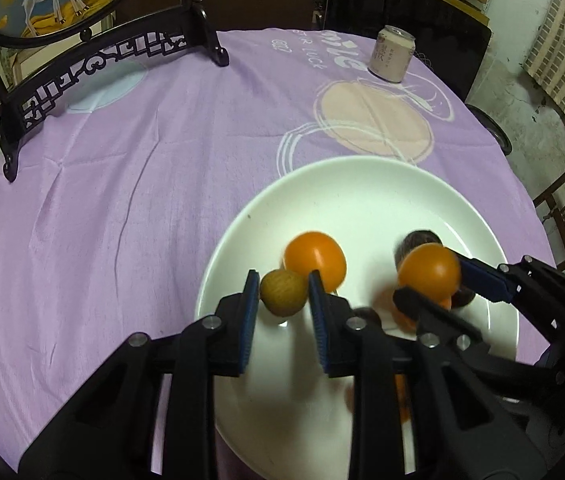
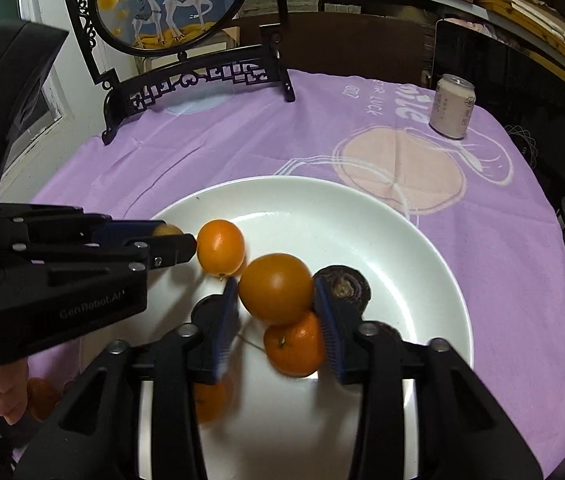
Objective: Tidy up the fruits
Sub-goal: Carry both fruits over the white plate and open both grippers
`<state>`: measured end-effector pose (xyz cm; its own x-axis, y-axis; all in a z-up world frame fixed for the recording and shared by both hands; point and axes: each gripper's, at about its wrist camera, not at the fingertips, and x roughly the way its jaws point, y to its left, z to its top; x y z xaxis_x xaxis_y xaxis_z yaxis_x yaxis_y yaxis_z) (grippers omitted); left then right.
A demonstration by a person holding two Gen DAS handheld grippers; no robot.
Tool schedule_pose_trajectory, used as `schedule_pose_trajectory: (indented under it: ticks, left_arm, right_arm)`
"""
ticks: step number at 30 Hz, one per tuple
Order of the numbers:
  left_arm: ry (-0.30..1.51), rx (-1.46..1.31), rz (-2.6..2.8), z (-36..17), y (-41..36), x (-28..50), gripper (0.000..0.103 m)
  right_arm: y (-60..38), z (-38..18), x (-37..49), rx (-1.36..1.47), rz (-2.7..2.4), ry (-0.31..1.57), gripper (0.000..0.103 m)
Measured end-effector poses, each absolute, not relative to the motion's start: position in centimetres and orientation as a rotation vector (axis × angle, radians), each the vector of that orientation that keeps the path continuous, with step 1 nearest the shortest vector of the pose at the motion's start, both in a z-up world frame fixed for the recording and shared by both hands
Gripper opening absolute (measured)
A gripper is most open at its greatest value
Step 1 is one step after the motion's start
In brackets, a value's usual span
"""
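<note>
The left gripper [image 1: 284, 280] sits low in the middle of the left wrist picture. Its blue pads are a little apart, with a small yellow-brown fruit [image 1: 284, 293] between them. I cannot tell if the pads press on it.

The right gripper [image 2: 276, 292] sits low in the middle of the right wrist picture. Its pads are also a little apart, around a big orange [image 2: 276, 288]. The pads are right at its sides, but I cannot tell if they squeeze it.

A second orange [image 2: 220, 246] lies just to the upper left. A small orange [image 2: 294, 346] sits just below the big one. A dark round fruit [image 2: 342, 286] is just to its right.

All the fruit is over a white plate [image 2: 402, 240]. The plate rests on a purple cloth [image 2: 242, 140]. A can [image 2: 451, 106] stands at the upper right. A round deer picture on a black stand [image 2: 170, 4] is at the upper left.
</note>
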<state>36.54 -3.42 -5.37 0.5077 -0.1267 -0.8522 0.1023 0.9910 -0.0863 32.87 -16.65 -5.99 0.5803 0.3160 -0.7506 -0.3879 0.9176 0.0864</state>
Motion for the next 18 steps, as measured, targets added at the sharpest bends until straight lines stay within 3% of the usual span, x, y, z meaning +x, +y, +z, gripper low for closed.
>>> schedule_pose_trajectory:
  ticks: [1, 2, 10, 12, 13, 18]
  left_arm:
    - [1.024, -0.032, -0.14, -5.1, -3.4, 36.5, 0.05]
    - [1.013, -0.035, -0.139, -4.8, -3.3, 36.4, 0.052]
    - [0.919, -0.046, -0.184, -1.1, -2.4, 29.1, 0.054]
    - [0.885, -0.044, -0.181, -0.6, -2.1, 26.1, 0.064]
    - [0.863, -0.045, -0.183, -0.5, -2.0, 24.5, 0.074]
    - [0.818, -0.024, -0.134, -1.2, -0.6, 18.5, 0.075]
  right_arm:
    - [-16.8, -5.6, 32.6, -0.105, 0.386, 0.838, 0.058]
    - [-16.9, -5.2, 32.2, -0.115, 0.369, 0.823, 0.058]
    - [-19.3, -1.7, 23.5, -0.051, 0.369, 0.815, 0.064]
    - [-19.6, -1.7, 21.0, -0.03, 0.368, 0.807, 0.066]
    - [-19.7, -1.8, 19.2, -0.019, 0.363, 0.796, 0.068]
    - [-19.4, -2.1, 14.7, -0.004, 0.357, 0.79, 0.07]
